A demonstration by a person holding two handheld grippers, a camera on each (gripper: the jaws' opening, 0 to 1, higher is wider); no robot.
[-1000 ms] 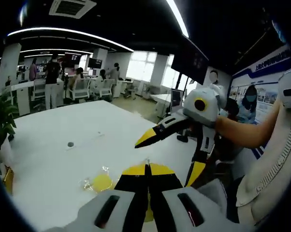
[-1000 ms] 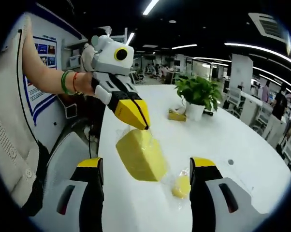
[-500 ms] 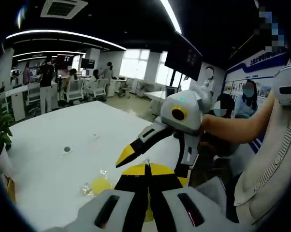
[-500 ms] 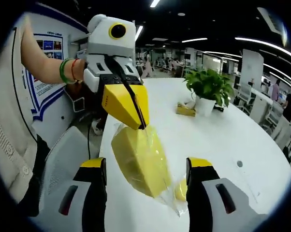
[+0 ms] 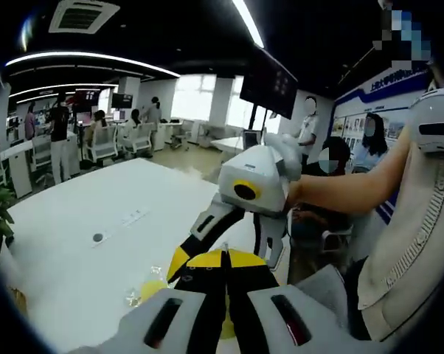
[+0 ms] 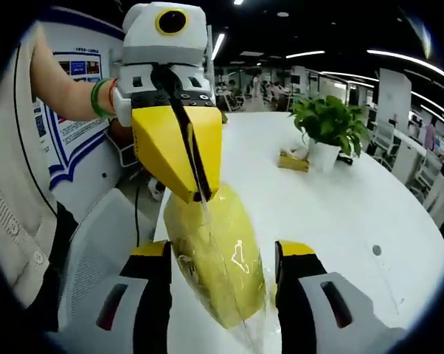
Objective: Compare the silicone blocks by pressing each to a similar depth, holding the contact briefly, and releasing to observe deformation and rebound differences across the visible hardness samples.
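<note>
The white counter [image 6: 340,214] fills the middle and right of the right gripper view, with a potted plant [image 6: 329,125] in the upper right.

In the lower middle of that view a big yellow silicone block [image 6: 211,258] hangs in a clear plastic bag [image 6: 240,295]. It looks soft and squashy, and the shiny bag looks slippery. A good place to squeeze is its wide flat sides, not the loose bag.

The left tongs [image 6: 196,195] come down from the upper left. They are pinched together on the top of the bag and hold the block up.

The right tongs [image 6: 222,254] are apart, one jaw on each side of the block, very near it. I cannot tell if they touch it.

In the left gripper view a small yellow round piece [image 5: 152,289] in its own wrap lies on the counter at the lower left.
</note>
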